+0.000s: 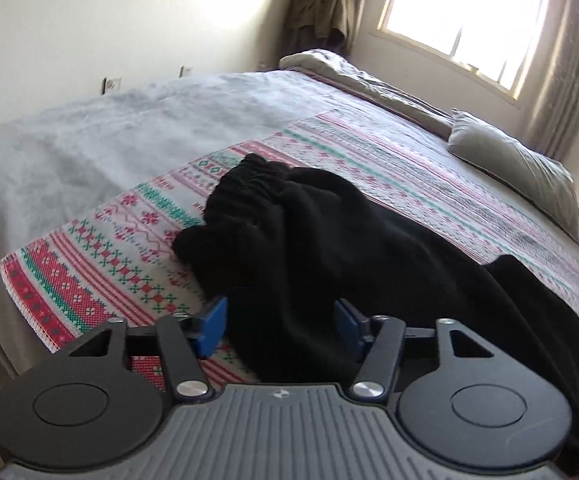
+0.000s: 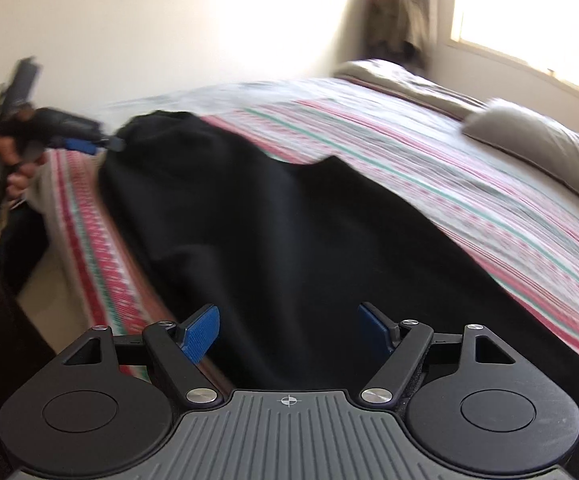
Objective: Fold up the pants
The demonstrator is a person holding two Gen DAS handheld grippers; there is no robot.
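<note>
Two hand-held grippers work over a bed, each seen from its own camera. Nearest, the left hand-held gripper has its blue pads apart with black cloth lying between them; the pads do not visibly press it, so it reads as open. The right hand-held gripper also stands open above black cloth, holding nothing.

Beyond them, the pants lie near the bed's near edge on a patterned blanket of red, green and white bands. They are black, soft and matte, bunched into humps, with the gathered waistband rumpled toward the middle of the bed. In the right camera's blurred view they spread as a broad dark sheet running along the edge.

Folding looks barely begun: no neat crease or stacked layers show, so smoothing and the folds seem left to do.

Farther off, a grey pillow rests at the far edge, below a bright window.
</note>
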